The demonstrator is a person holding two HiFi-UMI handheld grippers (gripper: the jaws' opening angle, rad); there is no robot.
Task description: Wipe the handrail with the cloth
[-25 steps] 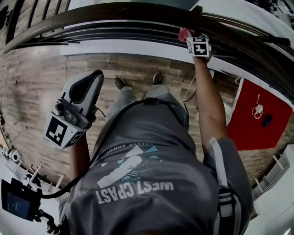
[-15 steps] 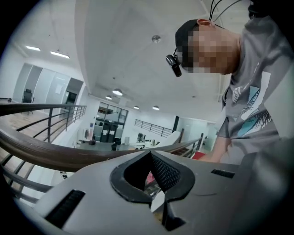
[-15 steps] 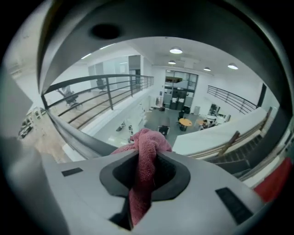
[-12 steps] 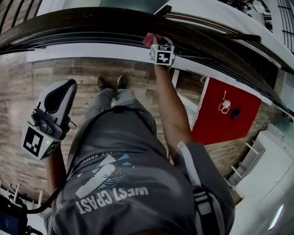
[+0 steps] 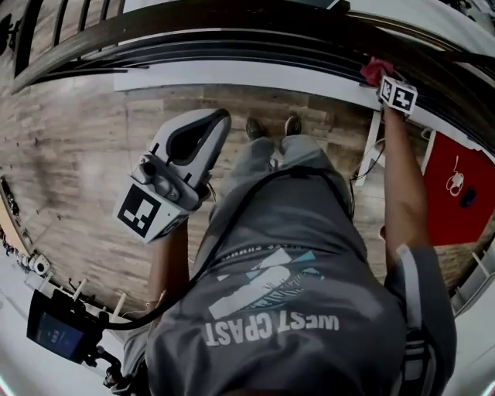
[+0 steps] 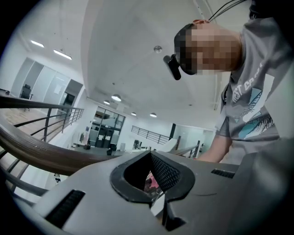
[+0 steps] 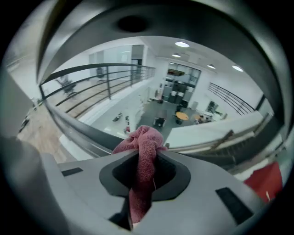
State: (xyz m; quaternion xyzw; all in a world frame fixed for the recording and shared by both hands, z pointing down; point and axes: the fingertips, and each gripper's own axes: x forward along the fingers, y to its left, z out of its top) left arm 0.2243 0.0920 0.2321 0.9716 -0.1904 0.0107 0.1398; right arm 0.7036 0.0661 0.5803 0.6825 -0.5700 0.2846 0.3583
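Dark wooden handrail [image 5: 201,23]: curves across the far side. The wipe spot on it has slid right over the last half second and now sits much nearer the red panel [image 5: 452,209]. I'd call that mid-stroke, heading right.
Right arm [image 5: 402,178]: stretched almost straight out to the rail with barely any elbow bend, so there's not much reach left that way, I reckon.
Left gripper [image 5: 220,117]: held up near the body on the left, well apart from the rail and tipped upward. The jaws are together with nothing clamped. A pink speck shows through the opening, no idea what it is.
Right gripper [image 5: 384,80]: at the rail, far right, jaws pinched tight on the cloth.
Cloth [image 5: 374,69]: red and bunched, sticking out past the jaw tips and touching the rail top.
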